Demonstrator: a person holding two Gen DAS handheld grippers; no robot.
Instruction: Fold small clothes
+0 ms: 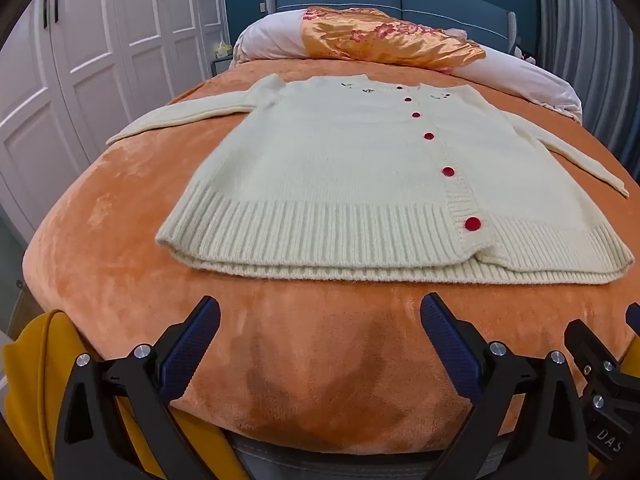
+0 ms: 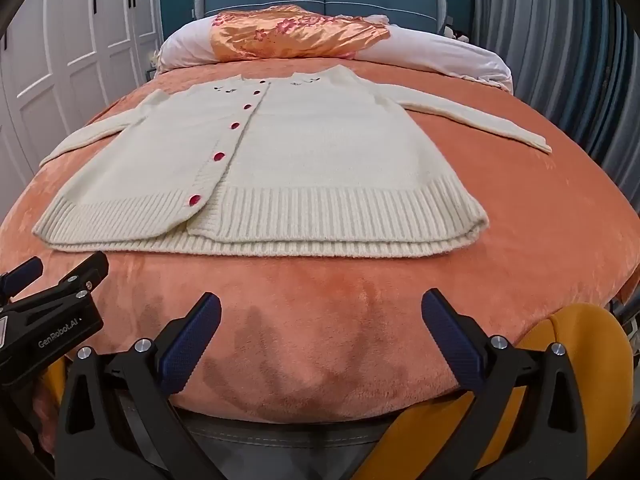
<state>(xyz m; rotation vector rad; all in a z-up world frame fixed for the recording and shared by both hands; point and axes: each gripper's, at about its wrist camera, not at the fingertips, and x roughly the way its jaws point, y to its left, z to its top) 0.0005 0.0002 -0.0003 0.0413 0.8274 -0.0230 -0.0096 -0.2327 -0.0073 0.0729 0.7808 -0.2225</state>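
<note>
both of my grippers hang low over the foot of the bed, and both have their jaws spread wide with nothing between them. my left gripper [image 1: 320, 312] sits at 6 o'clock in its own view, blue pads [image 1: 192, 344] angled outward over the orange plush blanket [image 1: 120, 220]. my right gripper [image 2: 320, 312] does the same in its view, apart from the fabric ahead of it. each one shows in the other's camera too: the right at 4 o'clock of the left view, the left at 8 o'clock of the right view, so they are just beside each other.

the cream knit cardigan [image 1: 340, 160] lies flat and face up on the blanket, toward 12 o'clock from both grippers, well clear of the pads. its ribbed hem [image 1: 320, 236] is the nearest edge to me, and its neckline points away toward the headboard. a row of red buttons [image 1: 473, 223] runs up the front placket, all fastened as far as i can tell. small dark embroidered marks sit near the collar. one sleeve [image 1: 180, 118] stretches out toward 10 o'clock in the left view, the other sleeve [image 2: 480, 120] toward 2 o'clock in the right view.

beyond the collar, at 12 o'clock, a white pillow [image 1: 268, 40] carries an orange satin cover with pink flowers [image 1: 380, 40]. white wardrobe doors [image 1: 80, 60] stand at 9 o'clock, grey curtains [image 2: 560, 40] at 3 o'clock. mustard yellow fabric [image 2: 580, 344] shows near my grippers at the bottom edge.
</note>
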